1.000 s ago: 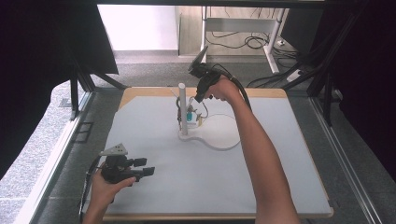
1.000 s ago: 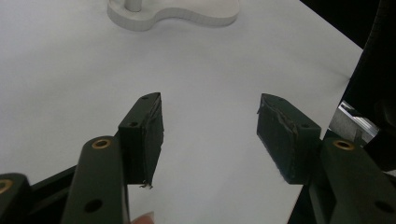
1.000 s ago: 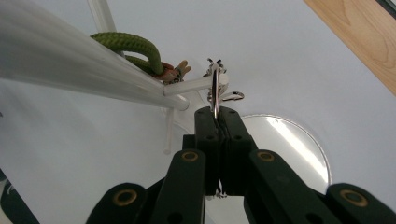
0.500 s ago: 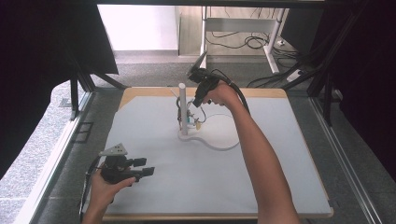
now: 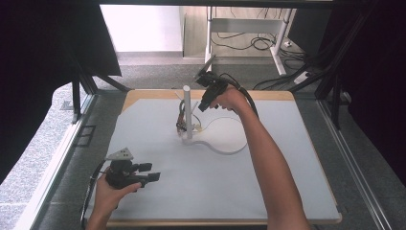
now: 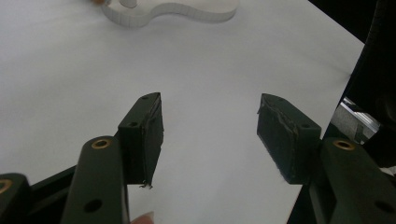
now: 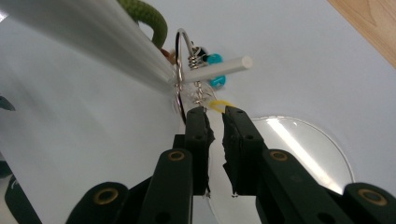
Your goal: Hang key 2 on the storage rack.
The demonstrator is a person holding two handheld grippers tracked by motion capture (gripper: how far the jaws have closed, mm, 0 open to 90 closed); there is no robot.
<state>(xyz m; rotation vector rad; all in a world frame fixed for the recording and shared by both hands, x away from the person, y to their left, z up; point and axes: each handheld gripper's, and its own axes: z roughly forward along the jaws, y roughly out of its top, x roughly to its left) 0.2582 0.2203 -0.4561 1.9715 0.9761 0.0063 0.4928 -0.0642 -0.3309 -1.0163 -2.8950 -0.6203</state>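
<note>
A white mat (image 5: 268, 191) covers the table (image 5: 143, 94); toward its far middle a stand (image 5: 187, 112) rises from a curved base (image 5: 225, 146), trinkets (image 5: 182, 120) hanging on its left side, right gripper (image 5: 203, 106) just right of the post, left gripper (image 5: 152, 172) near the front-left corner.

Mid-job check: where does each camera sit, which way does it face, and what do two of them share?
High view: above the table's near side, looking forward and down; both forearms, left gripper, right gripper by the white stand.
Left gripper view: rides the left gripper, over the white mat, jaws apart.
Right gripper view: faces the stand's peg hung with key rings, jaws nearly together.
All three share the stand's base.
</note>
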